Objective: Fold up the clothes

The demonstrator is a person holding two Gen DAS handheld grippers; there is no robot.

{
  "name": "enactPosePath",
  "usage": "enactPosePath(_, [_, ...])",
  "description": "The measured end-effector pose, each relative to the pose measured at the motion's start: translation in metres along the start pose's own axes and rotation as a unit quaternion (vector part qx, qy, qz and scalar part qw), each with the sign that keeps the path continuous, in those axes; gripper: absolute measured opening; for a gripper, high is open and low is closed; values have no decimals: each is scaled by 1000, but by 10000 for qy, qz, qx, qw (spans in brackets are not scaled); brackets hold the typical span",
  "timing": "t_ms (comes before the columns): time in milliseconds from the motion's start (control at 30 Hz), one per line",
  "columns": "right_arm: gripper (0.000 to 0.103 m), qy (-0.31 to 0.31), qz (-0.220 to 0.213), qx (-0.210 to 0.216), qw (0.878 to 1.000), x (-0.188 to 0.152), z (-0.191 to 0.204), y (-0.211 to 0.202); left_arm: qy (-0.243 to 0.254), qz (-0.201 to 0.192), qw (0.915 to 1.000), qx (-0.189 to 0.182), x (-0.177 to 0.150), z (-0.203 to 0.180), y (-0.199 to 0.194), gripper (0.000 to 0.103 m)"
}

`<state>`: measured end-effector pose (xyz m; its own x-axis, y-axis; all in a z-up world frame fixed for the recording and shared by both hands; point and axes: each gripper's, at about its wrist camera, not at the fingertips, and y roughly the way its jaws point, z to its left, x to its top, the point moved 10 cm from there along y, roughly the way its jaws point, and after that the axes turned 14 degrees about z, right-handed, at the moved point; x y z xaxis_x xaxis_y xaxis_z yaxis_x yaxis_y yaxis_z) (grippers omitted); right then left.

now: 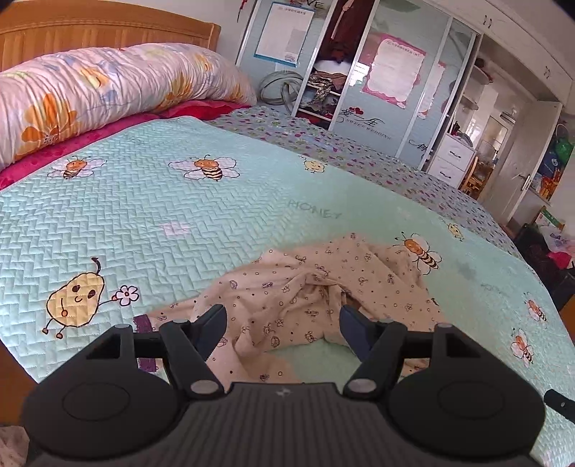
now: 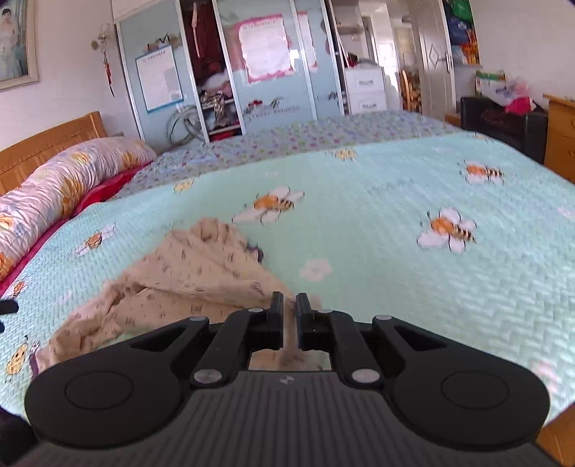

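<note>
A cream garment with a small dark print lies crumpled on the mint bee-print bedspread, near the bed's front edge. My left gripper hovers over it, open, with its fingers wide apart and the cloth lying below between them. In the right wrist view the garment stretches from a heap at the left up to my right gripper. That gripper is shut on a fold of the cloth, which shows in the narrow gap between its jaws.
A rolled floral quilt lies along the wooden headboard. A mirrored wardrobe stands behind the bed. White drawers and an open door are at far right. A wooden dresser and a dark box stand beyond the bed's right edge.
</note>
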<state>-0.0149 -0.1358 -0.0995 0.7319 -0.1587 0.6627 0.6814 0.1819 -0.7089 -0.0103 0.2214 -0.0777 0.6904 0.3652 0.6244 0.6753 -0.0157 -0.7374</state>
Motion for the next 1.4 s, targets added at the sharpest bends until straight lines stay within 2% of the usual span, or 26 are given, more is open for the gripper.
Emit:
enactPosePath(200, [21, -87, -104, 303, 9994, 3, 17, -4, 338, -63, 9993, 151, 27, -15, 18, 73])
enactPosePath(233, [28, -72, -71, 376, 9992, 3, 23, 0, 459, -75, 9986, 259, 30, -18, 24, 73])
enactPosePath(267, [36, -58, -13, 418, 9991, 1, 27, 5, 676, -65, 9970, 370, 33, -20, 34, 74])
enactPosePath(300, [38, -43, 82, 448, 9990, -2, 30, 13, 899, -54, 9948, 481, 35, -23, 43, 74])
enactPosePath(433, [39, -31, 596, 577, 9965, -26, 41, 44, 1541, 167, 9830, 981, 35, -18, 87, 74])
enactPosePath(533, [39, -69, 889, 592, 9943, -40, 45, 61, 1468, 404, 9822, 1104, 37, -3, 117, 74])
enactPosePath(600, [39, -29, 1018, 577, 9931, -45, 43, 68, 1383, 587, 9821, 1140, 37, 6, 140, 79])
enactPosePath(633, [40, 15, 1057, 564, 9928, -47, 41, 71, 1400, 746, 9793, 1255, 35, 12, 153, 80])
enactPosePath(700, [42, 114, 1128, 536, 9921, -48, 37, 77, 1383, 1117, 9684, 1748, 26, 29, 179, 80])
enactPosePath(767, [44, 192, 1169, 510, 9916, -50, 33, 79, 1416, 1283, 9641, 1843, 13, 39, 192, 78])
enactPosePath(800, [45, 228, 1188, 498, 9914, -52, 31, 81, 1353, 1211, 9677, 1747, 10, 41, 191, 75])
enactPosePath(833, [45, 247, 1212, 483, 9911, -53, 29, 81, 1286, 1129, 9714, 1646, 6, 44, 189, 60])
enactPosePath(867, [45, 259, 1239, 468, 9909, -54, 27, 82, 1089, 1006, 9770, 1535, 5, 47, 182, 29])
enactPosePath(933, [45, 271, 1267, 452, 9905, -55, 27, 82, 678, 788, 9836, 1471, 4, 58, 161, 5])
enactPosePath(1000, [46, 249, 1240, 465, 9909, -55, 28, 80, 523, 528, 9855, 1527, 6, 71, 136, 5])
enactPosePath(1133, [46, 139, 1219, 537, 9910, -55, 37, 77, 374, 94, 9906, 1310, 11, 80, 80, 5])
enactPosePath(1200, [46, 48, 1227, 594, 9907, -56, 43, 76, 337, -259, 9909, 1276, 15, 81, 46, 5])
enactPosePath(1267, [46, -65, 1220, 654, 9903, -56, 50, 74, 331, -471, 9886, 1393, 13, 83, 19, 5])
enactPosePath(1400, [46, -275, 1195, 782, 9894, -55, 64, 70, 307, -380, 9874, 1505, -11, 90, -6, 6])
